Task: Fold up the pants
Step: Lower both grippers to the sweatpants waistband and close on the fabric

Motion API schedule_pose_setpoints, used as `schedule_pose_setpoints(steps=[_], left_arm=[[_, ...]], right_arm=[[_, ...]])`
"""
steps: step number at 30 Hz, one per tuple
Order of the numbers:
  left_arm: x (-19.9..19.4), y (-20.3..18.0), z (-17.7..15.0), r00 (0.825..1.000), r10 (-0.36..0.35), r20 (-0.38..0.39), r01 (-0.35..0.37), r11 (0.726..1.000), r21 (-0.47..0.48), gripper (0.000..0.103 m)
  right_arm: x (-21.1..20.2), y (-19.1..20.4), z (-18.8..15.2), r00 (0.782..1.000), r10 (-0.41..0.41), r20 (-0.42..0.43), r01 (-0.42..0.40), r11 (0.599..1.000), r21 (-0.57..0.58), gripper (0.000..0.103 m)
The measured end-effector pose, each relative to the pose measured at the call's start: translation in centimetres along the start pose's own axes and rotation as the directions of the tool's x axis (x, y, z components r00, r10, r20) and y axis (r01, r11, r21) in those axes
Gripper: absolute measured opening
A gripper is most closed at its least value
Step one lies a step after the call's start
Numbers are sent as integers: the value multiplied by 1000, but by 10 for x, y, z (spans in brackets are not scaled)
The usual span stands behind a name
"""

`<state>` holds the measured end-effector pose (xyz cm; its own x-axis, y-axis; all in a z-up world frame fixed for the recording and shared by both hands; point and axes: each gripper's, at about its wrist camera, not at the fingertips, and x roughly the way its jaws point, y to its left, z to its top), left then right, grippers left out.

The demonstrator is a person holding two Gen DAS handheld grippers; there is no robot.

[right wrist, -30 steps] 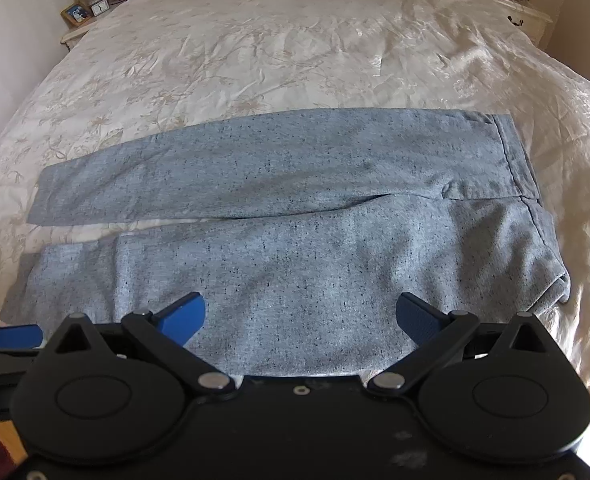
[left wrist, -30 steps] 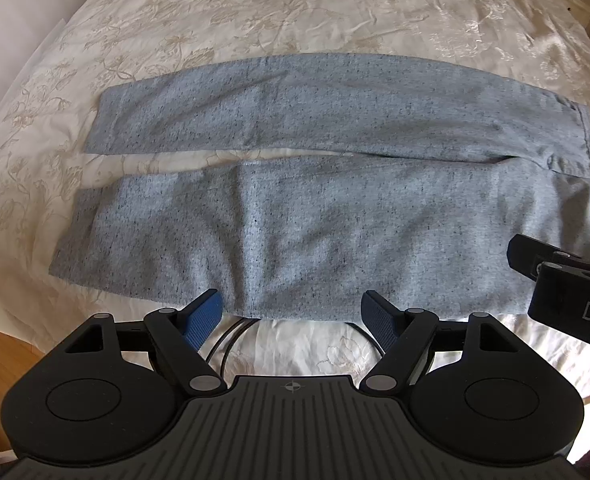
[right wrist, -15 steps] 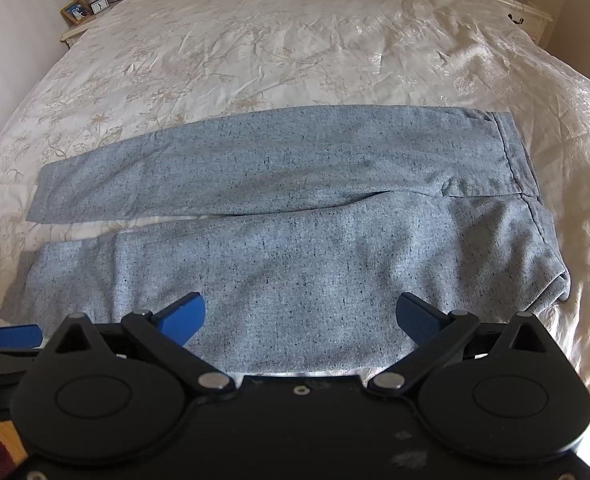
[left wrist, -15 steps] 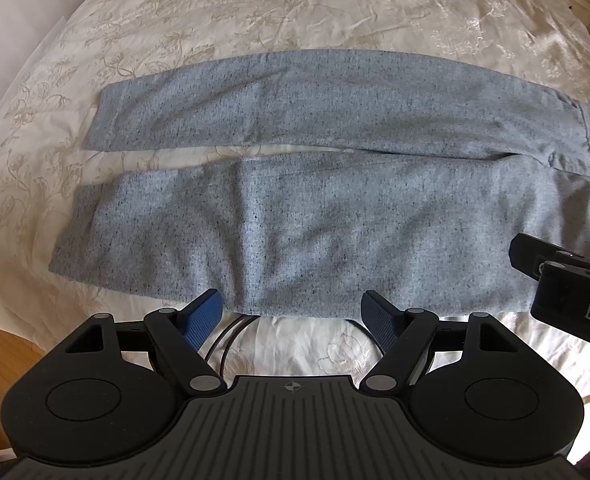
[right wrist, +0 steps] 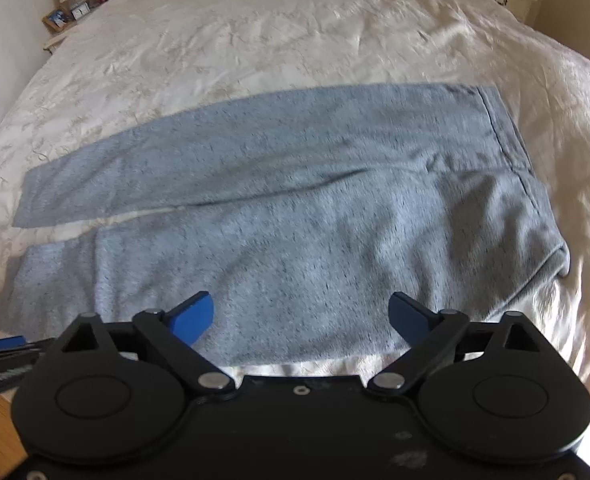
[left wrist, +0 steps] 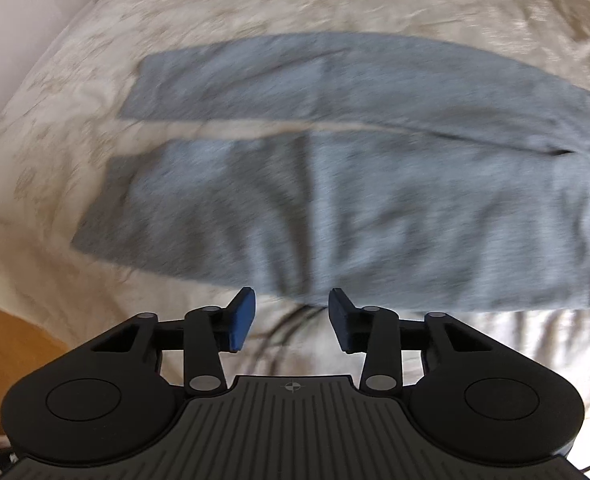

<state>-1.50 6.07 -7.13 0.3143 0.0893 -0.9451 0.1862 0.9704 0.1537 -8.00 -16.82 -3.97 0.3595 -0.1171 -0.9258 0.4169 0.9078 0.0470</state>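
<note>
Narrowed since before, the left gripper (left wrist: 291,318) stays parted just short of the pants (left wrist: 355,200) hem. The right gripper (right wrist: 301,320) gapes wide, empty, pants ahead.

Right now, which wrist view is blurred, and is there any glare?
Left wrist view: pants smeared by motion blur, left gripper itself sharp. Right wrist view: pants milder blur, bedspread shows bright sheen at right.

surface: bed (right wrist: 295,28), cream bedspread | on it: grey pants (right wrist: 295,216), flat
</note>
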Motion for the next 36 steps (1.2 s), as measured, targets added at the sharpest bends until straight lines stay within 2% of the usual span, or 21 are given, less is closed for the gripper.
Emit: schedule_pose_setpoints(steps=[5,8,17,23,28,32,35,36], left_arm=[[25,43,-13,996,89,30,-87,995,-49,38],[43,67,-16,994,107,32,-104,991,-81,38],[94,107,0,1000,2,-8,-4,986,-167,38],[116,111,15,998,-62,-8,60,986,-153,39],[111,124,12,990,-140,30,144,976,-165,42],[114,127,5,984,-171,38,174,980,-93,43],[118,128,10,982,-187,30,189,977,-100,42],[118,128,12,982,-187,38,190,976,-107,34]], right_arm=[[15,3,-10,999,-23,-32,23,1000,0,96],[21,10,-10,998,-31,-52,31,999,10,96],[21,53,4,997,-51,-55,50,999,-4,97],[21,73,8,997,-69,-47,70,997,27,97],[25,76,4,994,-97,-59,102,991,92,97],[33,76,-3,989,-114,-94,126,984,129,97],[41,80,-8,985,-131,-114,144,983,114,97],[42,80,-10,983,-139,-116,152,982,110,96]])
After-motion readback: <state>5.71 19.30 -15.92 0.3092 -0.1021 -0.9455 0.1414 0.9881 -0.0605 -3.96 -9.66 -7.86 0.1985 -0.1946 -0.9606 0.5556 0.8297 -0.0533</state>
